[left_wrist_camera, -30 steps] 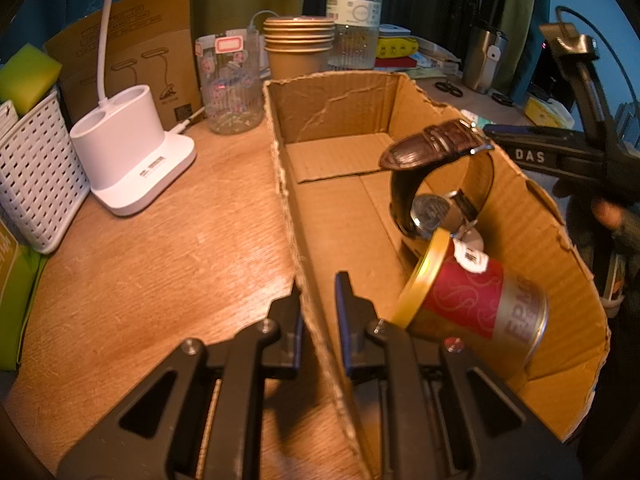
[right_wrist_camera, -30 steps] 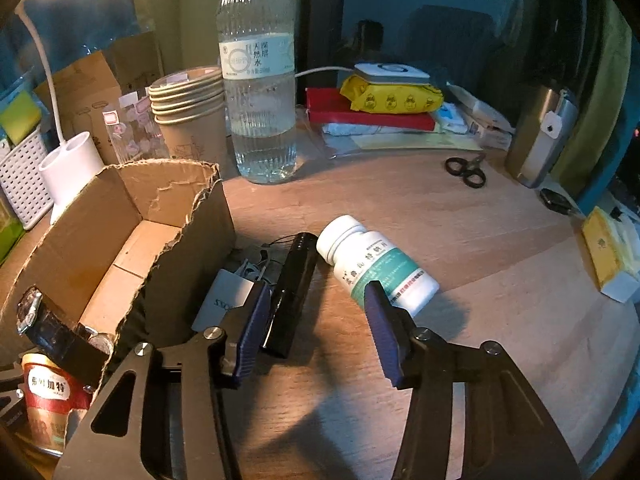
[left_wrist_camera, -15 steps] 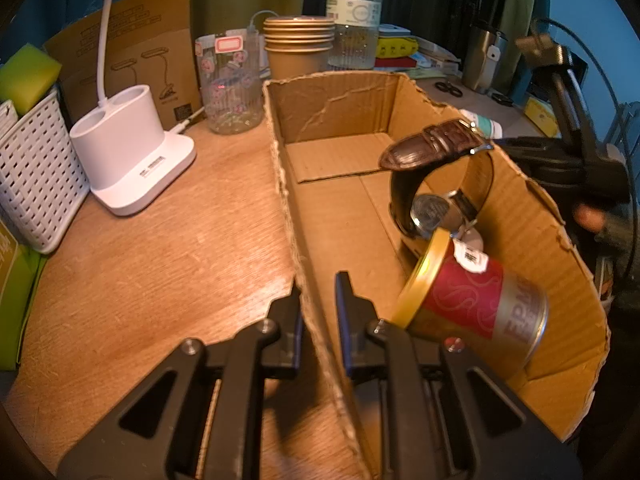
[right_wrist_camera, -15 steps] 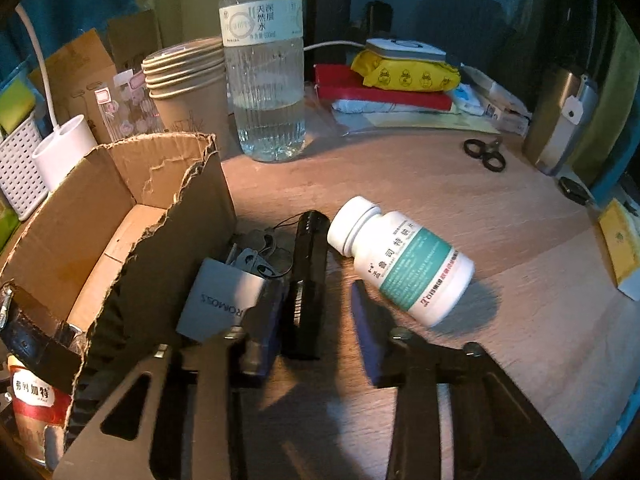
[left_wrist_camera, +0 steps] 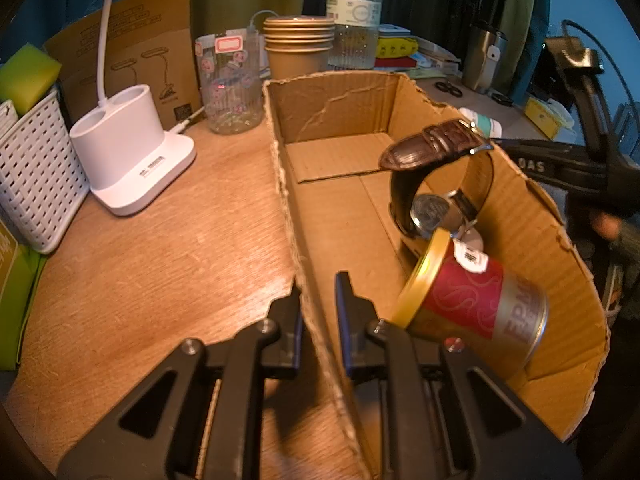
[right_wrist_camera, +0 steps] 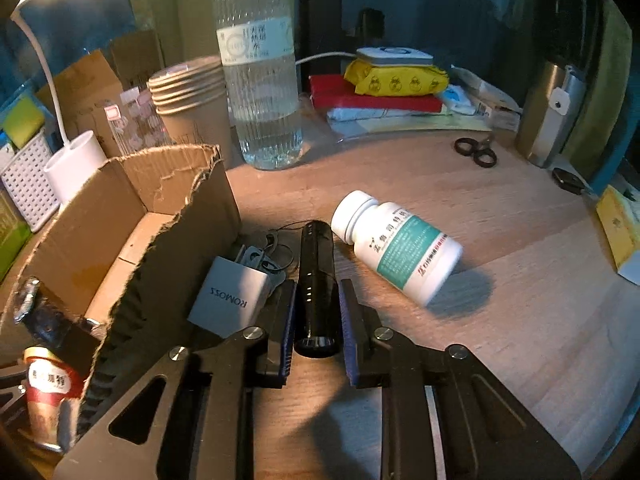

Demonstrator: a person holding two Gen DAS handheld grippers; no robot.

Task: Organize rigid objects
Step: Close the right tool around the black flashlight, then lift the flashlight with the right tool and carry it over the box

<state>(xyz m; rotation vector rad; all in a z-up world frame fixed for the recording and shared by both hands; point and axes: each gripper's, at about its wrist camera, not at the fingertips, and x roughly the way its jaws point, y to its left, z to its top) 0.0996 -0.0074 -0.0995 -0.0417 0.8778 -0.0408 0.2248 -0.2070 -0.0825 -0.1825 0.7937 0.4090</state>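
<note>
My left gripper (left_wrist_camera: 318, 292) is shut on the near left wall of the open cardboard box (left_wrist_camera: 340, 160). Inside the box a red-and-gold can (left_wrist_camera: 476, 300) lies on its side beside a brown-strapped watch (left_wrist_camera: 432, 176). In the right wrist view, my right gripper (right_wrist_camera: 318, 292) is shut on a black flashlight (right_wrist_camera: 317, 280) lying on the table just outside the box (right_wrist_camera: 176, 248). A white pill bottle (right_wrist_camera: 400, 246) with a teal label lies right of the flashlight. A grey charger block (right_wrist_camera: 230, 296) with keys sits left of it.
A water bottle (right_wrist_camera: 260, 80), stacked paper cups (right_wrist_camera: 192, 108), a glass jar (left_wrist_camera: 228, 84) and a white lamp base (left_wrist_camera: 128, 160) stand behind the box. A white basket (left_wrist_camera: 32, 168) is at the left. Scissors (right_wrist_camera: 476, 152), a steel tumbler (right_wrist_camera: 552, 112) and stacked packets (right_wrist_camera: 384, 88) lie at the back right.
My right gripper moved forward over the flashlight and closed its jaws on it. The left gripper and the box have not moved.
</note>
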